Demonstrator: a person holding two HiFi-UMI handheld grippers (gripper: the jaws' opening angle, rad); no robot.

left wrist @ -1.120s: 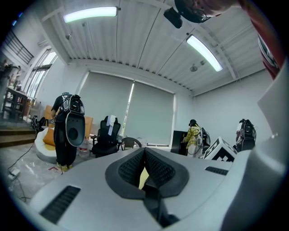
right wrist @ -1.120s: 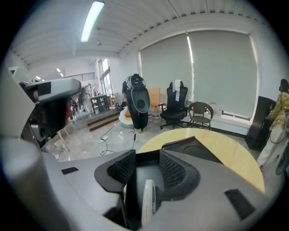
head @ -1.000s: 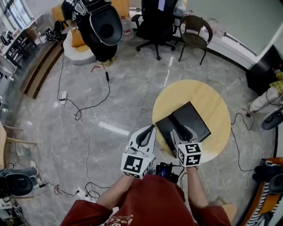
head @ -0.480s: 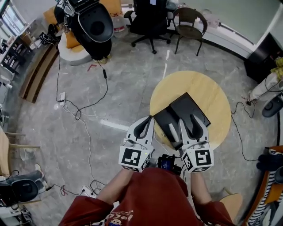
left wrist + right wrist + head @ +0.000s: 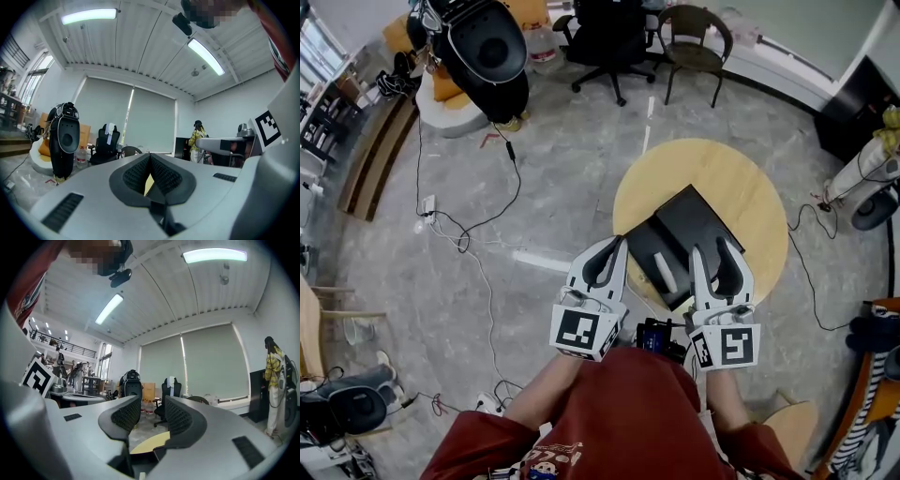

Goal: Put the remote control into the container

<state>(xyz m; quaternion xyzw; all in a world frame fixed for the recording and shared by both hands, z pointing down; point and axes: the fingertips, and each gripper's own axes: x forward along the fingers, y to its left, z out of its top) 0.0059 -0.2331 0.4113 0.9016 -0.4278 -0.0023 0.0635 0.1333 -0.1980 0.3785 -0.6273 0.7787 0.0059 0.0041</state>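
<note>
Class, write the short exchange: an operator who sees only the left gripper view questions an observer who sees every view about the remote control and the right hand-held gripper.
Operator: My view shows only the left hand-held gripper, shut, and the room. What lies ahead?
Observer: The head view shows a white remote control lying in the black container on a round table.
Operator: Does the right hand-held gripper hold anything?
Observer: No; its own view shows its jaws apart with nothing between them.
</note>
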